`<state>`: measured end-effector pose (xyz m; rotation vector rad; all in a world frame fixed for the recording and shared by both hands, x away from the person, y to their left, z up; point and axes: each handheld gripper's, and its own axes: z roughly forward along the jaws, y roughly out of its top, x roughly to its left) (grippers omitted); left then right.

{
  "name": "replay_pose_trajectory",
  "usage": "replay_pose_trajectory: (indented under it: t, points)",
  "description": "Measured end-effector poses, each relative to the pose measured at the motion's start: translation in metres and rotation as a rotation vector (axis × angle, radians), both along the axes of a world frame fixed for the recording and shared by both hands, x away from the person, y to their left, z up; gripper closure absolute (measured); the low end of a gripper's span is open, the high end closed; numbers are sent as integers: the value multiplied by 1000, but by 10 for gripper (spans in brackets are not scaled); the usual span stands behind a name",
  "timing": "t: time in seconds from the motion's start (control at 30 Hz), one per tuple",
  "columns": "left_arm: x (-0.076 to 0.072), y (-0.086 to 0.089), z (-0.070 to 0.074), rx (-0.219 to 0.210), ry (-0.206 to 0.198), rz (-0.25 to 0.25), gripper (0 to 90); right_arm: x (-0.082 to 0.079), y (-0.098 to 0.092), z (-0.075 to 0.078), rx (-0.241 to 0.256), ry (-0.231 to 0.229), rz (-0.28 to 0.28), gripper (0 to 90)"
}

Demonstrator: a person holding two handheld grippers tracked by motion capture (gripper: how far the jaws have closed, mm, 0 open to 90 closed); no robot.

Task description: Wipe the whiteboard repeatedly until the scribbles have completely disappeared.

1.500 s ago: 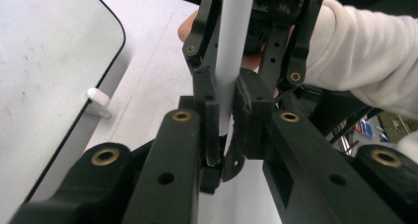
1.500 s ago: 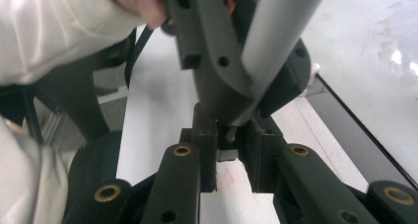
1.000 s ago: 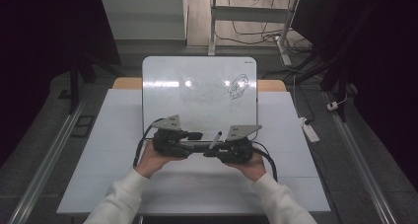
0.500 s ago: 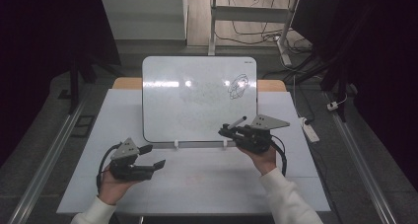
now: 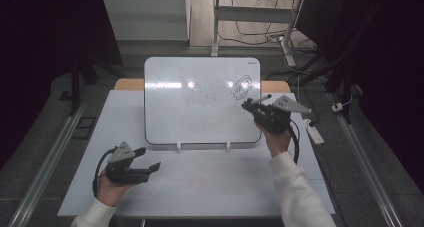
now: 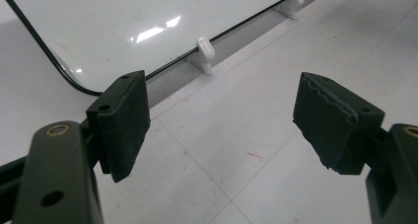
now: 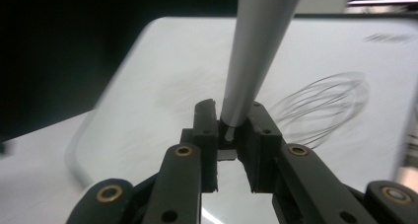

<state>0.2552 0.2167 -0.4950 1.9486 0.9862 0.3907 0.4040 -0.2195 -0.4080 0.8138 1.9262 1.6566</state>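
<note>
A white whiteboard (image 5: 200,97) leans on small feet at the middle of the table, with a black scribble (image 5: 241,87) near its upper right corner. My right gripper (image 5: 247,106) is held over the board's right edge, just below the scribble, shut on a grey marker (image 5: 261,99). In the right gripper view the marker (image 7: 251,51) rises from between the closed jaws of the gripper (image 7: 229,123), with the scribble (image 7: 325,105) beyond. My left gripper (image 5: 149,157) rests low at the front left, open and empty. Its own view shows the gripper (image 6: 231,120) wide apart before the board's lower corner (image 6: 123,17).
The white table top (image 5: 210,182) spreads in front of the board. One white board foot (image 6: 204,49) stands close ahead of the left gripper. A white power strip (image 5: 315,132) lies at the table's right edge. Cables lie on the floor behind.
The two grippers were together at the front centre. The left has drawn back to the front left, now open. The right has carried the marker up to the board's right side.
</note>
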Motion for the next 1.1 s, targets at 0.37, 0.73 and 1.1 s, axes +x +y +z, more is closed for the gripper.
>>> replay_pose_trajectory:
  t: [0.37, 0.73, 1.1]
  points:
    - [1, -2, -6, 46, -7, -12, 225, 105, 0, 14, 21, 38, -143, 774]
    - [3, 0, -9, 46, 2, -10, 226, 115, 12, 8, -36, 28, -137, 774]
    - [4, 0, -11, 43, 16, -19, 226, 116, 6, 11, -6, 28, -212, 774]
